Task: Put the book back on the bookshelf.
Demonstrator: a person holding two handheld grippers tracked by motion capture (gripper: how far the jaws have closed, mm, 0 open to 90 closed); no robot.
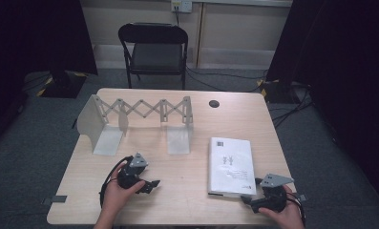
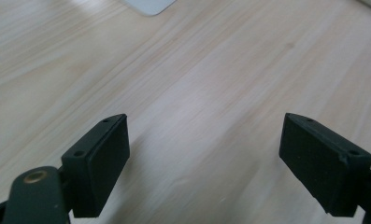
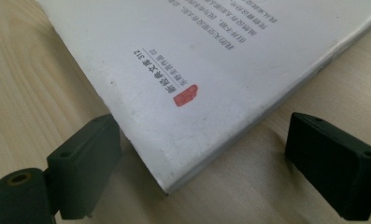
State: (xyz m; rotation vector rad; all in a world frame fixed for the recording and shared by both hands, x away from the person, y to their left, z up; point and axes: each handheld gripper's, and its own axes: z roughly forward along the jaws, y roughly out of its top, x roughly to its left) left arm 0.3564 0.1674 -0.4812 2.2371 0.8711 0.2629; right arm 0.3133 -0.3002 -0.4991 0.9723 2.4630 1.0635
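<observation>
Book: a white book (image 1: pixel 230 166) is lying flat on the wooden table (image 1: pixel 187 195), on the right side near the front edge.
Writing: small rows of dark print are showing on the cover in the right gripper view, beside a little red stamp (image 3: pixel 185 95); the letters are too small to read. A dark square mark is sitting at the far left corner of the cover in the high view.
Long side: the book's long side is running from the front of the table toward the back.
Right gripper: the right gripper (image 3: pixel 199 161) is sitting at the book's near right corner, its jaws standing wide with the corner between them, not squeezing.
Left gripper: the left gripper (image 2: pixel 204 154) is resting over bare wood, well apart from the book, its jaws standing wide and holding nothing.
Things around: a grey folding rack (image 1: pixel 139 119) is standing behind, toward the left. A black chair (image 1: pixel 153 47) is waiting past the table.
</observation>
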